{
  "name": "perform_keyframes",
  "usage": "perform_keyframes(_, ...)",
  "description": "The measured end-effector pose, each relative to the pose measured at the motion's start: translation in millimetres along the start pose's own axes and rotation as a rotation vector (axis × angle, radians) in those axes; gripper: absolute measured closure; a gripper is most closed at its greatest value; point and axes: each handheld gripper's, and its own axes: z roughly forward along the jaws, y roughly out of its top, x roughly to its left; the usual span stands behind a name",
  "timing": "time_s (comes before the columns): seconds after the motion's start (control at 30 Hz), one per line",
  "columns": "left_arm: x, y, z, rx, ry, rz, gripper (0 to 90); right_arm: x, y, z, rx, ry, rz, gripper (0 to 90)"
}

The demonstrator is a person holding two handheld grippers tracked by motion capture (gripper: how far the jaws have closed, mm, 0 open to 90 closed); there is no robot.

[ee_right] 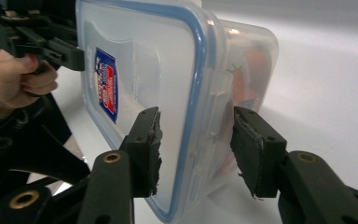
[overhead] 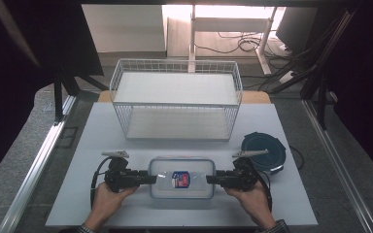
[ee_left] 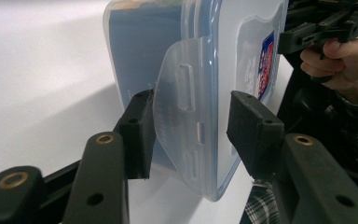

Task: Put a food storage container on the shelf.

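High view: clear lidded container (overhead: 182,177) sits near the front of the white table (overhead: 77,204), left gripper (overhead: 148,179) at one end, right gripper (overhead: 212,179) at the other, wire basket (overhead: 175,99) behind, dark round lid (overhead: 263,151) to the right. Left gripper view: jaws straddle the container's end latch (ee_left: 182,121), one pad touching, other w/ a gap, so grip can't be called. Right gripper view: jaws either side of the lid edge (ee_right: 198,107), both pads look just clear, not clamped.

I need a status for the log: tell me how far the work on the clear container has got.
Done: the left gripper and right gripper each bracket one end of the clear container. In hand: fingers straddle its lid latches, with a gap showing at some pads. Left: it sits on the table, lid on; the wire basket holds nothing.
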Motion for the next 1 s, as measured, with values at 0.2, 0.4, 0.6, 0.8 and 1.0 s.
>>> perform_keyframes(0.2, -4.5, 8.9, -10.5, -0.044, -0.010, 0.026, 52.5, 7.0, 8.6, -5.4, -0.049, -0.006, -0.026, 52.6)
perform_keyframes(0.4, -9.3, 23.8, -28.2, -0.088, -0.026, 0.052, 54.7, 11.0, 25.0, -11.0, -0.090, 0.024, -0.056, 52.7)
perform_keyframes(0.6, -14.5, 38.8, -40.7, -0.113, -0.007, 0.087, 54.8, 16.5, 42.9, -14.1, -0.112, 0.030, -0.092, 52.7)
perform_keyframes(0.8, -20.4, 60.1, -54.3, -0.144, 0.000, 0.125, 54.7, 25.9, 67.2, -22.3, -0.146, 0.020, -0.133, 52.8)
perform_keyframes(1.0, -26.2, 76.7, -60.7, -0.168, 0.010, 0.138, 54.6, 28.4, 87.2, -29.7, -0.173, 0.022, -0.146, 52.8)
